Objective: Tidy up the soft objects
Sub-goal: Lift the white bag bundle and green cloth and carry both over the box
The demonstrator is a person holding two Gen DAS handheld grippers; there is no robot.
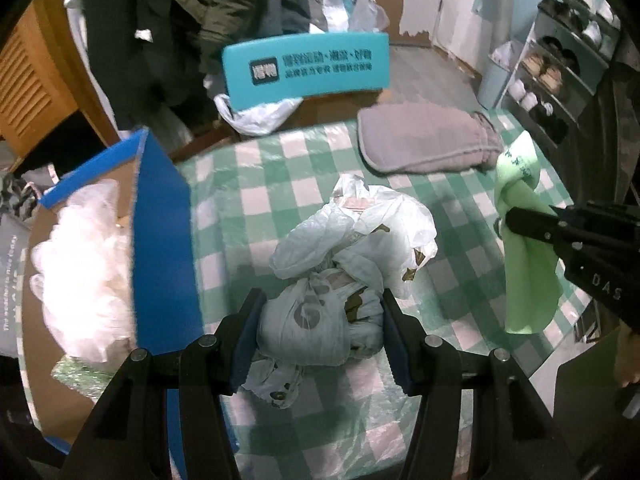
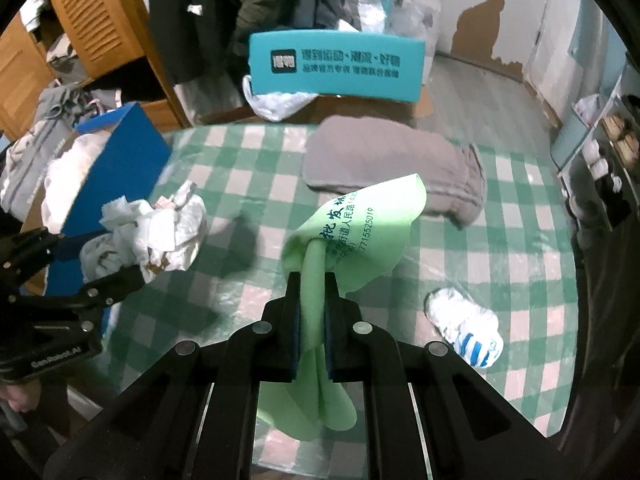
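Left gripper (image 1: 320, 320) clamped on white bag bundle (image 1: 352, 248), lifted right of blue box (image 1: 160, 240). Right gripper (image 2: 312, 316) pinching green bag (image 2: 352, 232), farther right. Both likely box-bound with similar plastic.

Your left tool (image 1: 322, 316) points steeply downward, its two fingers (image 1: 250, 320) spread partway and pressing on either side of a crumpled white plastic bag (image 1: 320, 320), which hangs clear of the tabletop in the right wrist view. Your right tool (image 2: 312, 312) also tilts steeply down, its fingers drawn close together and pinching a knotted green bag (image 2: 348, 232). In each wrist view the other tool shows at the edge, well apart.
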